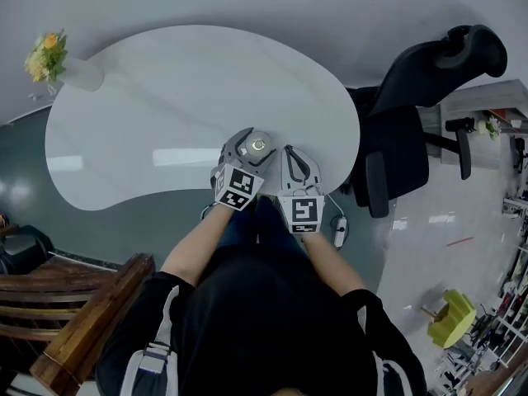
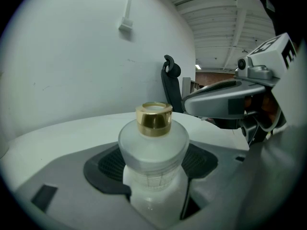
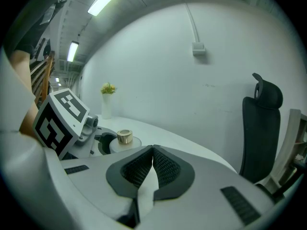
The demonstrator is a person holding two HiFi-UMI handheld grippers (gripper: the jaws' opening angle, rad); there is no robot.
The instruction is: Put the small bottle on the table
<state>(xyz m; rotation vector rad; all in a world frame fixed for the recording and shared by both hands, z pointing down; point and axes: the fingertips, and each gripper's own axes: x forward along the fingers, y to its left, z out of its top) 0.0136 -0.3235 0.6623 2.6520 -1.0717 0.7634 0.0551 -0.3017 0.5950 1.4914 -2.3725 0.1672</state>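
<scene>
Small bottle [image 2: 152, 147], frosted with a gold cap, stands upright between the pads of the left gripper [image 1: 252, 144], which is clamped on its body. It sits over the white table [image 1: 165, 114] near the 5 o'clock rim; contact with the top is unclear.

My read: carry it inward from the rim, lower it straight and release only once the base sits flat.

Right gripper [image 3: 153, 153], pads together and empty, sits just beside at 3 o'clock, so keep it clear.

The tabletop is glossy. Flower vase [image 1: 49, 56] at 10 o'clock, black office chair [image 1: 412, 114] at 3, wooden chair [image 1: 74, 304] at 8.
</scene>
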